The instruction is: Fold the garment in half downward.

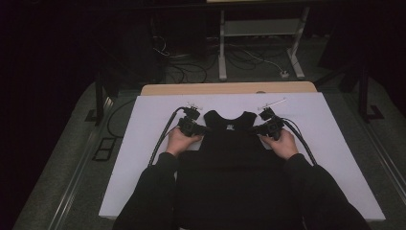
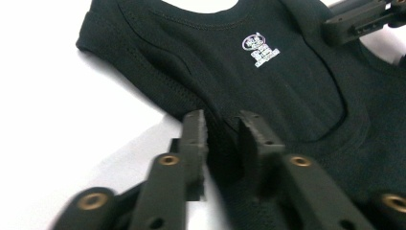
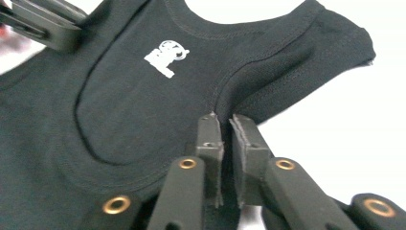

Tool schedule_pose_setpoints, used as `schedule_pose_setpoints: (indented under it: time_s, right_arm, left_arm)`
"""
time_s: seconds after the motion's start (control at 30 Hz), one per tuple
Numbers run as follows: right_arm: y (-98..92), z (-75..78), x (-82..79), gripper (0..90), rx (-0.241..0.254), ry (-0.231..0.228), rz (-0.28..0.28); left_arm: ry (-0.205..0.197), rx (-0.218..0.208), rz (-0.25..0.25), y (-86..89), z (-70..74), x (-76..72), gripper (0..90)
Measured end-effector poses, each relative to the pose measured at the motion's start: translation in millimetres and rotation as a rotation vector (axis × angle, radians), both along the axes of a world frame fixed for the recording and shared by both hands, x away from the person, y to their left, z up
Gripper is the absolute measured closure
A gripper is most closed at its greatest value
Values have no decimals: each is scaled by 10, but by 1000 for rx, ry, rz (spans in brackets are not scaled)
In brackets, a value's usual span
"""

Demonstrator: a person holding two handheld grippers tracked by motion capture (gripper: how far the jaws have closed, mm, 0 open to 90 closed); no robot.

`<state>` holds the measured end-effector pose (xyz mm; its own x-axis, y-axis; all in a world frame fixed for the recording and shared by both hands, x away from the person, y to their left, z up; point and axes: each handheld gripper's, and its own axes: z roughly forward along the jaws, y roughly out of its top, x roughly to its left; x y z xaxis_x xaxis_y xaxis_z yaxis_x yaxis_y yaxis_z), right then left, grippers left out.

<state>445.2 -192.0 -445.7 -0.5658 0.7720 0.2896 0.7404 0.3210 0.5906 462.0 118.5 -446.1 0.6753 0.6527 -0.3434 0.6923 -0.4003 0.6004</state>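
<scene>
Tank top [image 1: 230,158] runs frame-bottom to top; left gripper [image 1: 197,128] and right gripper [image 1: 261,130] clamp its opposite armhole edges.

A garment [image 1: 230,158] lies on the table [image 1: 143,143], in the lower middle of the high view, its neck toward the top of the frame. The left gripper [image 1: 198,129] sits at its left shoulder edge, the right gripper [image 1: 258,130] at its right. A printed label [image 1: 230,127] lies between them, below the neck opening.
</scene>
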Motion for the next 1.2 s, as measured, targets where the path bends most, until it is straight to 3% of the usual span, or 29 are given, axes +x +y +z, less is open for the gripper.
schedule_pose_setpoints:
  time_s: [0.07, 0.27, 0.33, 0.6, 0.8, 1.0, 1.2]
  right_arm:
    - [-7, 3, -7, 830, 15, 15, -7]
    - [-39, 41, -63, 846, 58, -11, -10]
    - [-46, 60, -73, 846, 82, -10, -10]
    - [-59, 155, -137, 846, 98, -46, -19]
    - [-107, 244, -178, 846, 124, -64, -27]
    - [-139, 351, -247, 846, 162, -100, -31]
    - [-190, 407, -299, 846, 187, -106, -36]
  left_arm:
    - [8, -4, 6, -14, -6, -8, 822]
    - [29, 8, 9, -16, 20, -12, 852]
    - [20, 10, 7, -17, 33, -27, 853]
    - [-27, -11, -8, 4, 189, -108, 853]
    - [-20, -14, -3, -6, 255, -175, 853]
    - [-49, -33, -12, -19, 363, -243, 853]
    - [-71, -47, -8, 18, 461, -307, 853]
